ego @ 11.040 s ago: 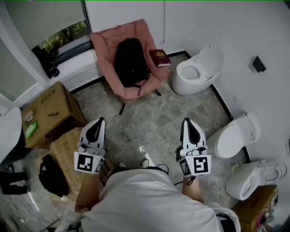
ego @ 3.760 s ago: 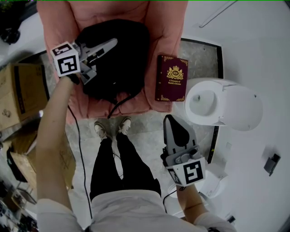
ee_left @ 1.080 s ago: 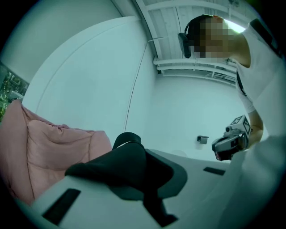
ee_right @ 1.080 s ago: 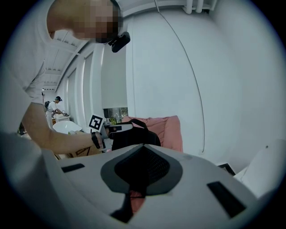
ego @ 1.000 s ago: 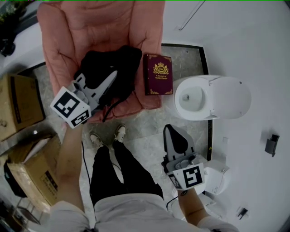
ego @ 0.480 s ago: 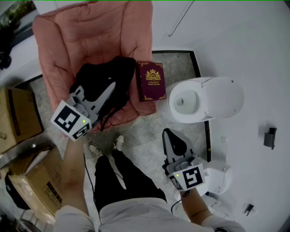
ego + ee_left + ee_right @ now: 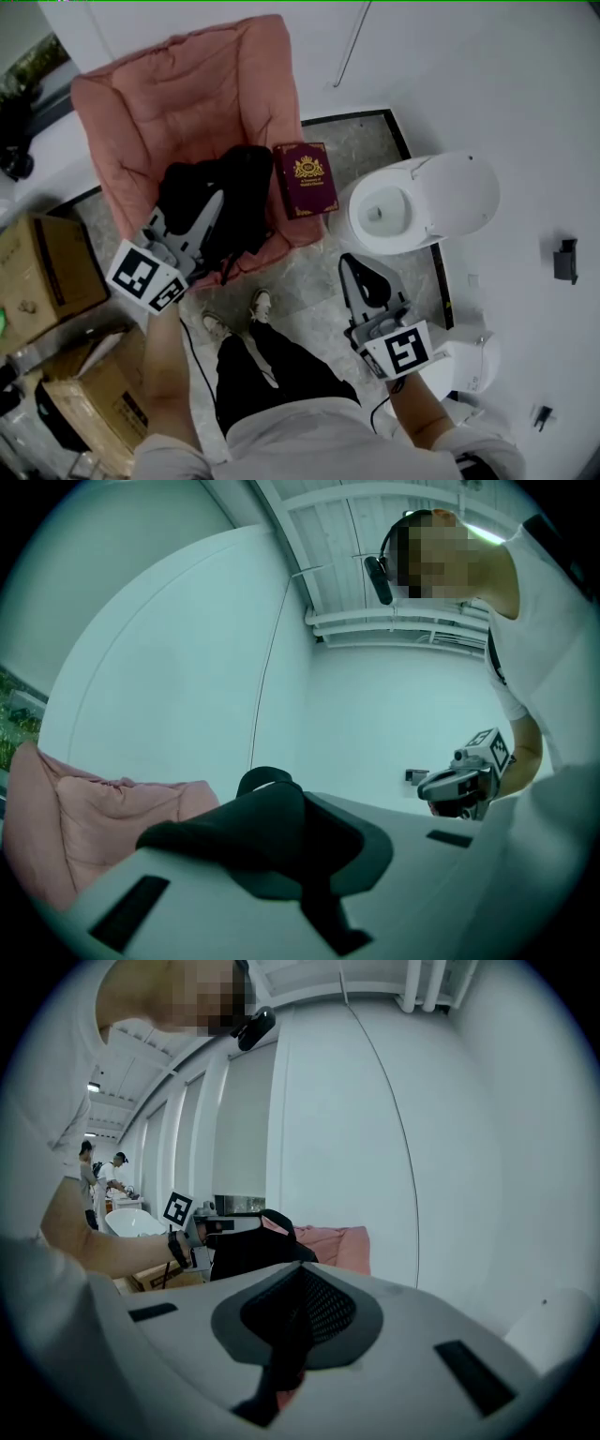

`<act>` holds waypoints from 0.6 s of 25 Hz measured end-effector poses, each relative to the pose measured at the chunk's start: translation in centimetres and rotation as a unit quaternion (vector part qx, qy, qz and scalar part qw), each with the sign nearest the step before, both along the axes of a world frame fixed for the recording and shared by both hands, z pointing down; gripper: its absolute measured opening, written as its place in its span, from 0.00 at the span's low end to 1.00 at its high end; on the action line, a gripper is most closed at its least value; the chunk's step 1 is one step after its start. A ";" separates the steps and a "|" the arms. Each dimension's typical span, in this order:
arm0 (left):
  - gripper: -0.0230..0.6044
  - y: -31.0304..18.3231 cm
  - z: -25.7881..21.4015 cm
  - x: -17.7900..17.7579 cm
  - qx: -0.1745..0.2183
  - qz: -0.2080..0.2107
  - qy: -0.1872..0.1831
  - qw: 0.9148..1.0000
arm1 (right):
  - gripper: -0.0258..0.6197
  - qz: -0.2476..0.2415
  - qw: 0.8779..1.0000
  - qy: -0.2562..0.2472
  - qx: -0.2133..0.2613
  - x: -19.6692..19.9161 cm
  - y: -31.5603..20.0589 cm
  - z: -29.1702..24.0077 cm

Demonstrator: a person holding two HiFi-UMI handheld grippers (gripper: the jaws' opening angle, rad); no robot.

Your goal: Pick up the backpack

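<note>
Shoes (image 7: 261, 305): nearest, the person's pair, on the grey stone floor (image 7: 309, 281). Right gripper (image 7: 353, 265): near right, over the floor, jaws pressed together with nothing between them, well apart from the backpack. Cardboard boxes (image 7: 42, 272): near left, left of the armchair. Left gripper (image 7: 214, 202): left of centre, pointing at the armchair, jaws clamped on black fabric at the top of the backpack. Backpack (image 7: 225, 192): black, soft and bunched, directly beyond and below the left gripper's tips, hanging from the jaws over the front of the armchair seat. A carry loop (image 7: 265, 778) stands up just past the jaws in the left gripper view. Whether the bag's base touches the cushion cannot be told. Book (image 7: 305, 178): maroon with a gold crest, flat on the right front corner of the seat, just right of the backpack. Armchair (image 7: 178, 103): pink, padded, its back rising behind the backpack. Toilet (image 7: 422, 202): white, lid raised, right of the armchair, near the book. Wall (image 7: 487, 84): white, farthest.
</note>
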State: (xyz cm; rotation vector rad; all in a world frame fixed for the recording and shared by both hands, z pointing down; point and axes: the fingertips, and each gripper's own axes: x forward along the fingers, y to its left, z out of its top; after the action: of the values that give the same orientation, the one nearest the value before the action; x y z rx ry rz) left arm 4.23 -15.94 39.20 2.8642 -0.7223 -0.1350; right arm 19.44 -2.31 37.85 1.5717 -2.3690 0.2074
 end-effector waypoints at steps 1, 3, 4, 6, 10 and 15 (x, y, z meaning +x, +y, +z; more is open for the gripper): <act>0.07 0.2 -0.5 -0.1 -0.001 0.002 -0.002 1.000 | 0.07 -0.004 1.000 0.003 0.003 -0.1 0.1 -0.4; 0.07 0.7 -1.6 -0.6 -0.004 -0.004 -0.002 1.000 | 0.07 -0.008 1.000 0.004 0.012 0.0 0.2 -1.3; 0.07 1.0 -2.2 -1.0 -0.004 -0.012 0.001 1.000 | 0.07 -0.005 1.000 0.002 0.018 0.2 0.2 -1.9; 0.07 1.5 -3.6 -1.7 -0.006 -0.026 0.006 1.000 | 0.07 0.003 1.000 -0.005 0.027 0.7 0.2 -3.2; 0.07 2.2 -6.6 -3.1 -0.004 -0.041 0.004 0.999 | 0.07 0.010 0.998 -0.018 0.056 0.7 0.3 -6.1; 0.07 3.6 -10.0 -5.2 0.003 -0.068 -0.008 0.998 | 0.07 0.009 0.995 -0.033 0.088 1.1 0.3 -9.6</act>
State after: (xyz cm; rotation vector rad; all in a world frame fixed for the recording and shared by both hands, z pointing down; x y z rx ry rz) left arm -0.99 -12.30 29.19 2.8242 -0.9219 -0.1345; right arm 20.57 -2.00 28.30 1.6900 -2.4844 0.0556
